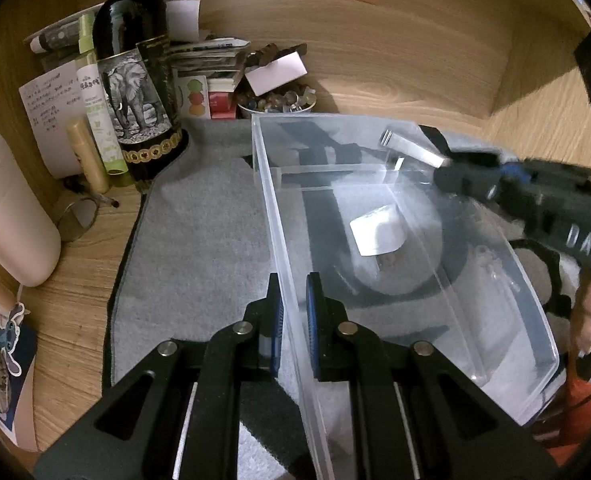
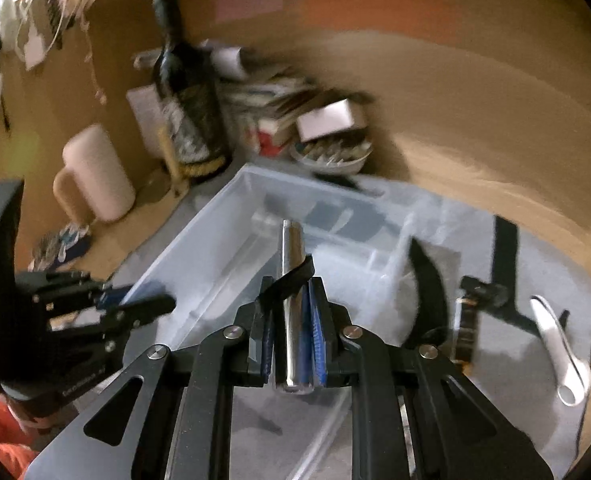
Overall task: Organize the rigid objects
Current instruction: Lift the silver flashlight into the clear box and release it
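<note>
A clear plastic bin (image 1: pixel 535 320) stands on a grey mat (image 1: pixel 199 248). My left gripper (image 1: pixel 294 292) is shut on the bin's left wall. A small white block (image 1: pixel 377 232) lies inside the bin. My right gripper (image 2: pixel 291 280) is shut on a shiny metal cylinder (image 2: pixel 292 280) with a black strap across it, held above the bin (image 2: pixel 215 216). In the left wrist view the right gripper (image 1: pixel 443 164) comes in from the right with the cylinder (image 1: pixel 411 148) over the bin's far end.
A dark wine bottle (image 1: pixel 135 80), small bottles, a pink mug (image 1: pixel 11 216), stacked papers and a bowl of beads (image 1: pixel 275 100) crowd the back left. A white spoon (image 2: pixel 559 352), a black curved piece (image 2: pixel 427 280) and a black clip (image 2: pixel 483 292) lie on the mat right of the bin.
</note>
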A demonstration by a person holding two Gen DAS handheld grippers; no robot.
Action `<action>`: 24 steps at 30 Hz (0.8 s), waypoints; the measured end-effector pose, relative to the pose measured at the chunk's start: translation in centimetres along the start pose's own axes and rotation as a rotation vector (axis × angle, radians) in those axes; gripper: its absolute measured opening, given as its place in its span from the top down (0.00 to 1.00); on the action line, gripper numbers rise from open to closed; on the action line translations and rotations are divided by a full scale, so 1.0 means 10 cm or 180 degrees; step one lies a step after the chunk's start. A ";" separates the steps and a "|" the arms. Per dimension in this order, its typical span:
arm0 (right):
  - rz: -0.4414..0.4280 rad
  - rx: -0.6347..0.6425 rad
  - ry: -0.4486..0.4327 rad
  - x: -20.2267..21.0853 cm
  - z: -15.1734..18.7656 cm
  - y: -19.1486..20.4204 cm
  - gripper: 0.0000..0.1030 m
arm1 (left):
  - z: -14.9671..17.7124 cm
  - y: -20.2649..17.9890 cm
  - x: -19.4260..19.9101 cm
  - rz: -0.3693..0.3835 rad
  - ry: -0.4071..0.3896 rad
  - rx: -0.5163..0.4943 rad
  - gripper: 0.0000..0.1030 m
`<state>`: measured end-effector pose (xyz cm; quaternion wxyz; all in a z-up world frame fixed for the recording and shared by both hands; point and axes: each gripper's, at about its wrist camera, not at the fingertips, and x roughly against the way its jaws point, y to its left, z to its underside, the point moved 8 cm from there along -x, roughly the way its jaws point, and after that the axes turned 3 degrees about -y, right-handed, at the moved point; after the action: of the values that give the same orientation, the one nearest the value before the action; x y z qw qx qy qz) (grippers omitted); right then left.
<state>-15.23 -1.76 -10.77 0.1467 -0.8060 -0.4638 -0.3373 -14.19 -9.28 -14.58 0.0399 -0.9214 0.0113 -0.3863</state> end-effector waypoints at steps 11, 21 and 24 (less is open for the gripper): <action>-0.0061 0.0287 0.0409 -0.27 0.16 0.18 0.86 | -0.01 -0.01 -0.01 -0.0006 -0.0001 0.0000 0.90; 0.0019 0.0230 0.0262 -0.11 0.09 0.11 0.84 | -0.01 0.00 -0.02 -0.0013 0.0001 -0.0004 0.90; 0.0077 0.0156 0.0161 -0.01 0.04 0.02 0.82 | -0.02 0.01 -0.02 -0.0019 0.0001 -0.0008 0.90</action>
<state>-14.95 -1.74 -11.09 0.1822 -0.7989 -0.4584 -0.3442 -14.48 -9.36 -14.64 0.0375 -0.9214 0.0091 -0.3866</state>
